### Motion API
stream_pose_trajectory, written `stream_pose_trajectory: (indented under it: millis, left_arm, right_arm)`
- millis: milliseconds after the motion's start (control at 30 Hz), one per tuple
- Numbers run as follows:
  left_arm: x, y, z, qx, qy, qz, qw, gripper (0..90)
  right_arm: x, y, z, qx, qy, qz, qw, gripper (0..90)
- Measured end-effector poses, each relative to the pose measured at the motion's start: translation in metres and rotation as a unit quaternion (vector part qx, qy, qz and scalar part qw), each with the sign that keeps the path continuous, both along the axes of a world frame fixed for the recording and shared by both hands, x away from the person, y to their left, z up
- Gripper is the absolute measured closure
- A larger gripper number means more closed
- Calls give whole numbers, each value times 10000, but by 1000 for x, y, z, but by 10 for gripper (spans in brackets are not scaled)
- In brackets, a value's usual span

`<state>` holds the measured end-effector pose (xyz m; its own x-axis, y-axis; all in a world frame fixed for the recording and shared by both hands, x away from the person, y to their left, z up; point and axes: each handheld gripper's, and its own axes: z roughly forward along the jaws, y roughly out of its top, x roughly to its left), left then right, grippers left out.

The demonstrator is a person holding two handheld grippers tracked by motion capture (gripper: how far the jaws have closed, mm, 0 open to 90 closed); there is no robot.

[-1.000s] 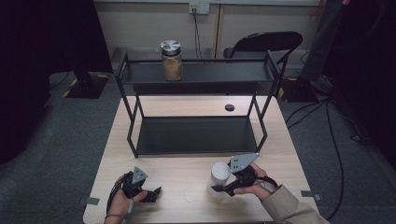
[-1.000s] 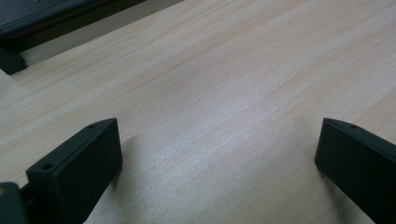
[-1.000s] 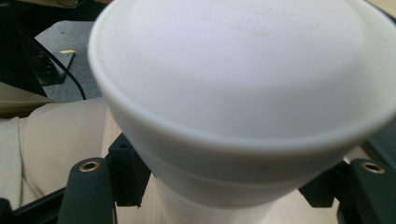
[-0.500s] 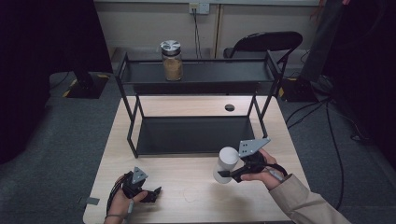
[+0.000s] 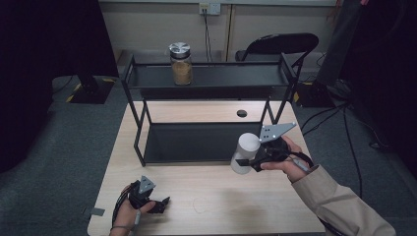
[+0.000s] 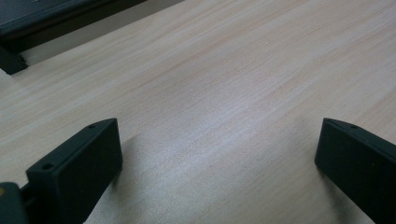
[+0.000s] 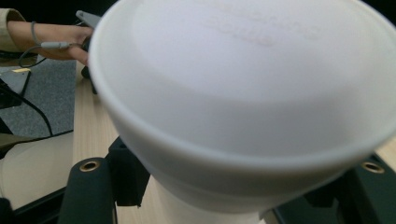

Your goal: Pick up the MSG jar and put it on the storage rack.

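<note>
Two grippers: one in each hand, both seen from the high view at the lower part of the frame.
Right gripper (image 5: 248, 161): lower right of centre in the high view, held in the right hand (image 5: 285, 157), a beige sleeve (image 5: 339, 201) trailing to the lower right corner; grey three-cornered plate on top.
Right gripper state: jaws clamped on the white cup (image 5: 244, 153), one jaw on each side of its wall.
White cup, high view: held clear of the table (image 5: 216, 206), tilted, just in front of the rack's lower shelf (image 5: 196, 142).
White cup, right gripper view: its round flat end (image 7: 243, 70) faces the camera and takes most of the frame, with faint embossed lettering, unreadable; black jaws flank its body at the bottom corners.
Left gripper (image 5: 160, 204): lower left of the high view, in the left hand (image 5: 129, 212), low over the table.
Left gripper state: jaws spread wide, nothing between them; the left gripper view shows bare light wood grain (image 6: 224, 93) between the two black pads.
Left gripper view, extra: a dark rack foot (image 6: 11, 60) at the upper left edge.
Right gripper view, extra: the other hand (image 7: 60, 44) at the upper left, with a cable at the wrist.
Rack (image 5: 133, 93): black two-tier frame across the middle of the high view.
Jar (image 5: 180, 63): glass, metal lid, tan contents, upright on the upper shelf, left of centre.
Background, high view: a black chair (image 5: 278, 44) behind the rack, grey carpet around the table.
</note>
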<state>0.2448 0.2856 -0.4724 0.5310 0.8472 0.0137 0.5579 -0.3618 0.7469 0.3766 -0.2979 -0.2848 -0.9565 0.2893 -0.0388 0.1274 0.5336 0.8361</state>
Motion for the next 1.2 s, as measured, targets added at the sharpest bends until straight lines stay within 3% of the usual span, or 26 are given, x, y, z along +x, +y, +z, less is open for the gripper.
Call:
stream_pose_trajectory:
  millis: [333, 800, 1067, 1200]
  left_arm:
    - [0, 0, 0, -1, -1, 5, 10000, 0]
    - [0, 0, 1, 25, 1, -12, 10000, 0]
    - [0, 0, 0, 24, 0, -11, 10000, 0]
    - [0, 0, 0, 23, -1, -10, 10000, 0]
  right_arm:
    - [9, 3, 35, -136, -207, -88, 9997, 325]
    - [19, 14, 76, -157, -185, -229, 9994, 326]
    - [22, 18, 99, -323, -230, -415, 9984, 326]
    - [24, 16, 108, -289, -216, -519, 9980, 326]
